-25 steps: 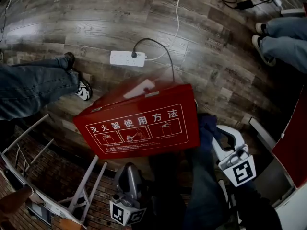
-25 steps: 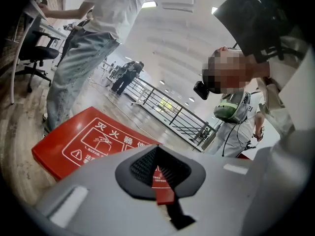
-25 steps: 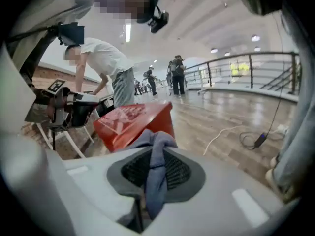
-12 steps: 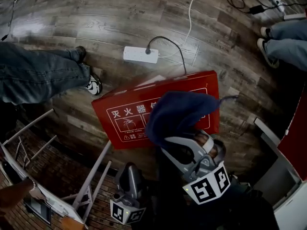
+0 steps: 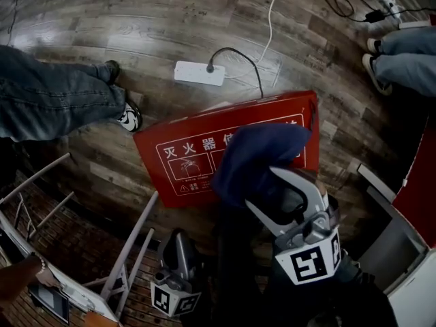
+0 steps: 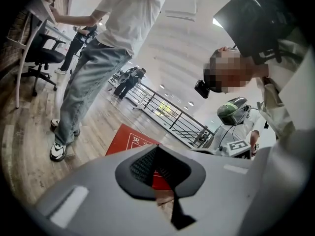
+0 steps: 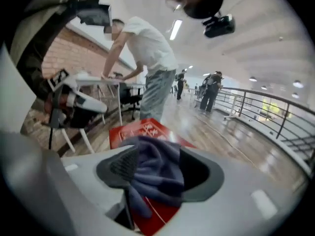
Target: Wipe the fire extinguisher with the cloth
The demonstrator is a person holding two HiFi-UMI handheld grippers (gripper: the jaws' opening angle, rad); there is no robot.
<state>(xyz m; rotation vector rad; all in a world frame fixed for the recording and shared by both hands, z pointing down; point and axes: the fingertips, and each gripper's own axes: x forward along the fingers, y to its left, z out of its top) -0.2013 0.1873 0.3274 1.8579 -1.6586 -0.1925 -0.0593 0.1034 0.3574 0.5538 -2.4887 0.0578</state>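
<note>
A red fire-extinguisher box (image 5: 191, 152) with white printed instructions lies on the wooden floor. A dark blue cloth (image 5: 255, 159) is bunched over its right half and covers the tips of my right gripper (image 5: 262, 186). Those jaws have just been opening. In the right gripper view the cloth (image 7: 157, 168) sits loosely between the spread pads of the right gripper (image 7: 157, 154), with a gap at one side and the box (image 7: 135, 131) beyond. My left gripper (image 5: 178, 240) hangs near me below the box. Its tips meet in the left gripper (image 6: 156, 149) view, with nothing held.
A white power strip (image 5: 199, 73) with cables lies just beyond the box. A bystander's leg and shoe (image 5: 126, 118) stand at the left, and another person's feet (image 5: 402, 53) at the top right. White metal frame legs (image 5: 129, 244) are at the lower left, and a red and white cabinet (image 5: 409, 216) at the right.
My right gripper has swung from beside the box's right end to over its top, bringing the cloth along, and has rolled. Its jaws now stand wider. The left gripper has barely shifted.
</note>
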